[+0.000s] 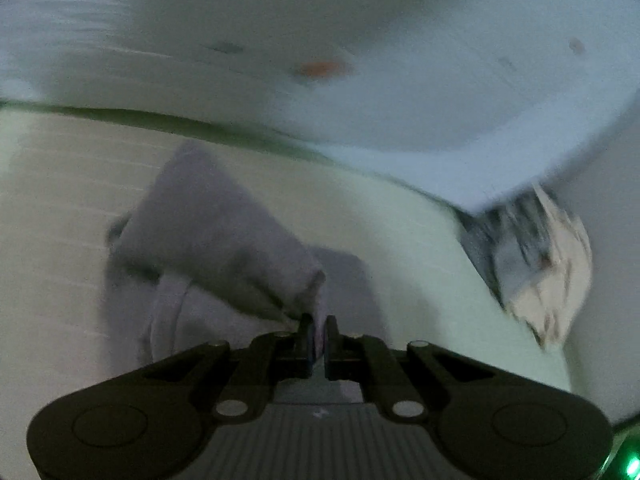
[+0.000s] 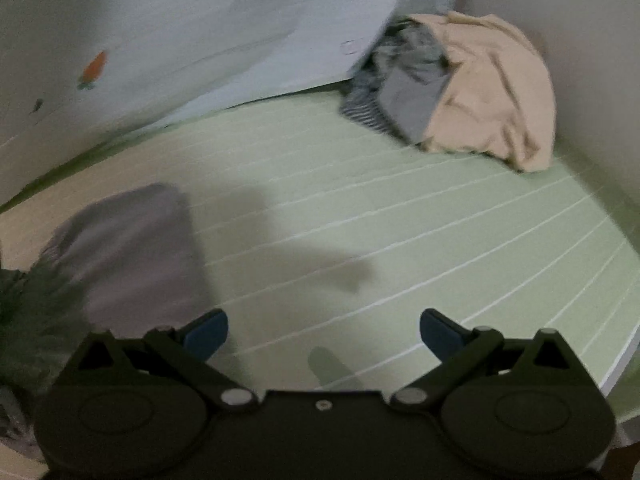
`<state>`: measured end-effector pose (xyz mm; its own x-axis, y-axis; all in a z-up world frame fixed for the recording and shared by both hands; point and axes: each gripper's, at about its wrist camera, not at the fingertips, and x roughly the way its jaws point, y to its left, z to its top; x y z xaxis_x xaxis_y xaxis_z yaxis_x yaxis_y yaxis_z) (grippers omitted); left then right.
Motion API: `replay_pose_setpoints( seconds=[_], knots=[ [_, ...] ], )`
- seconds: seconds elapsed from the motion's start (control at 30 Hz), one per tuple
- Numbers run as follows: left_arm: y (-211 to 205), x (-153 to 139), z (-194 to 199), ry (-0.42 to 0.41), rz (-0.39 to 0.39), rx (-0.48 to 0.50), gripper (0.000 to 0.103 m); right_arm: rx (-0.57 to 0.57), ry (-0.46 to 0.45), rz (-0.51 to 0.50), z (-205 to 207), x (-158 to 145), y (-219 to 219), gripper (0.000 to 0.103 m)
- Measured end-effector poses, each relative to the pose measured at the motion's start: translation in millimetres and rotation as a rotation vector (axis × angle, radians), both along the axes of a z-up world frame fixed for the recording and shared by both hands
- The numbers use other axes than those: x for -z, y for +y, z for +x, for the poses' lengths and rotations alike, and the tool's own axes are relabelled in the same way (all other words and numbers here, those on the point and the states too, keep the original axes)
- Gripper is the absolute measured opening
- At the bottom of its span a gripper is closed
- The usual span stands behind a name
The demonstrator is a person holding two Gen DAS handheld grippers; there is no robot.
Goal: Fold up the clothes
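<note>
A grey garment (image 1: 216, 232) lies partly folded on the pale green striped bed sheet (image 1: 400, 240). My left gripper (image 1: 319, 336) is shut on a raised edge of this grey garment and holds it up off the sheet. The view is blurred by motion. In the right wrist view the same grey garment (image 2: 132, 248) lies at the left on the sheet (image 2: 400, 220). My right gripper (image 2: 323, 330) is open and empty above the bare sheet, to the right of the garment.
A pile of other clothes, beige (image 2: 492, 92) over grey and striped pieces (image 2: 404, 80), sits in the far corner of the bed; it also shows in the left wrist view (image 1: 540, 264). A pale blue blanket (image 2: 240, 32) rises along the wall. The bed's edge (image 2: 616, 368) runs at the right.
</note>
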<state>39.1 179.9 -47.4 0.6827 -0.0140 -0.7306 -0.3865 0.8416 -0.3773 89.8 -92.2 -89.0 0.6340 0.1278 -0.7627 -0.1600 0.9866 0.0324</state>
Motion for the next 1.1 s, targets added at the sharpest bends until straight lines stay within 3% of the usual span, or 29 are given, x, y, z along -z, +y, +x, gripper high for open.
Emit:
replay_pose_setpoints(
  seconds=[0.03, 0.07, 0.2, 0.27, 0.47, 0.63, 0.83, 1.1],
  knots=[
    [-13.7, 5.7, 11.1, 0.021, -0.003, 0.013, 0.013, 0.006, 0.001, -0.002, 6.7, -0.1, -9.1, 0.103],
    [-23.1, 11.2, 18.4, 0.057, -0.021, 0.012, 0.022, 0.010, 0.003, -0.001, 13.2, 0.0, -17.5, 0.103],
    [-26.3, 11.1, 7.0, 0.061, -0.043, -0.051, 0.059, -0.009, 0.002, 0.007, 32.9, -0.3, -31.3, 0.103],
    [-16.9, 4.0, -8.9, 0.046, -0.017, -0.133, 0.066, -0.038, -0.004, 0.013, 38.3, -0.3, -27.4, 0.103],
    [25.2, 0.0, -56.7, 0.078, 0.033, -0.342, 0.068, -0.147, 0.002, 0.058, 39.7, 0.9, 18.2, 0.103],
    [67.2, 2.1, -92.4, 0.142, 0.065, -0.419, 0.068, -0.185, 0.004, 0.079, 29.0, -1.7, 72.3, 0.103],
    [111.6, 10.2, -120.4, 0.196, 0.082, -0.409, 0.068, -0.149, -0.008, 0.141, 15.2, -15.4, 134.7, 0.103],
    [149.7, 16.0, -143.9, 0.214, 0.141, -0.269, 0.069, -0.138, -0.055, 0.110, -20.6, -12.8, 216.0, 0.103]
  ],
)
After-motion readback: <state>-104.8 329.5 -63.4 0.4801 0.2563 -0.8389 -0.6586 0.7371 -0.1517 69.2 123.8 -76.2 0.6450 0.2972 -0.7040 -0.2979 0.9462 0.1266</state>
